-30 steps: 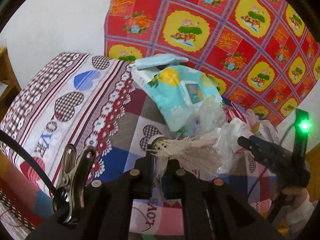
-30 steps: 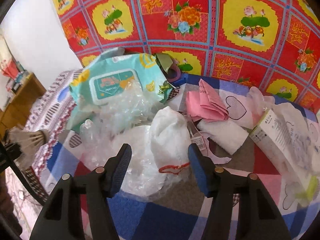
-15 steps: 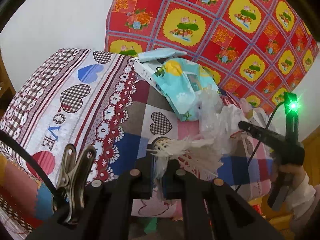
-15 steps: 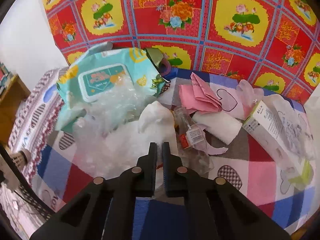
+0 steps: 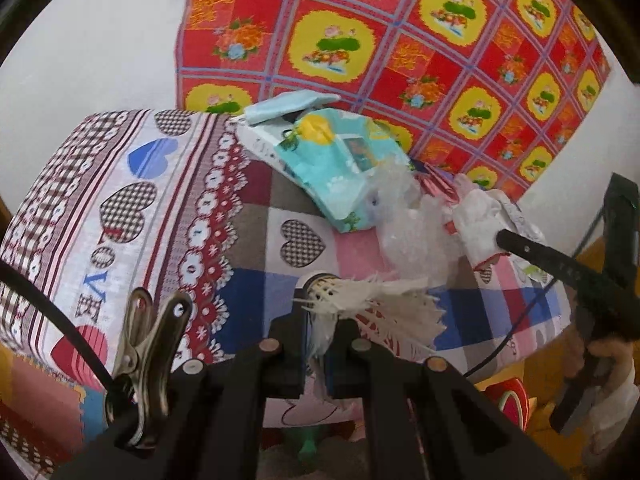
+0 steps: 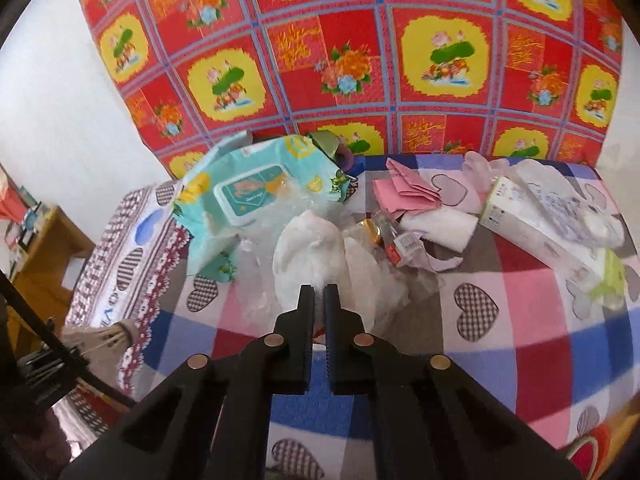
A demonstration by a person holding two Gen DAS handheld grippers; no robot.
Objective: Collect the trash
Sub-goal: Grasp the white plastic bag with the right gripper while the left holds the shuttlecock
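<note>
Since a second ago, our right gripper (image 6: pixel 319 294) has closed on the white bag (image 6: pixel 310 248).
Left gripper (image 5: pixel 316 344) pinches the shuttlecock (image 5: pixel 376 296); wipes pack (image 6: pixel 256 194) lies at eleven o'clock, uncollected.

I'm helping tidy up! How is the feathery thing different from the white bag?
The shuttlecock is stiff and feathery with a round cork tip; the white bag is soft and crumpled. The shuttlecock sits in the left gripper off the bed's edge; the bag, in the right gripper, touches the other trash. Both are white and clamped.
</note>
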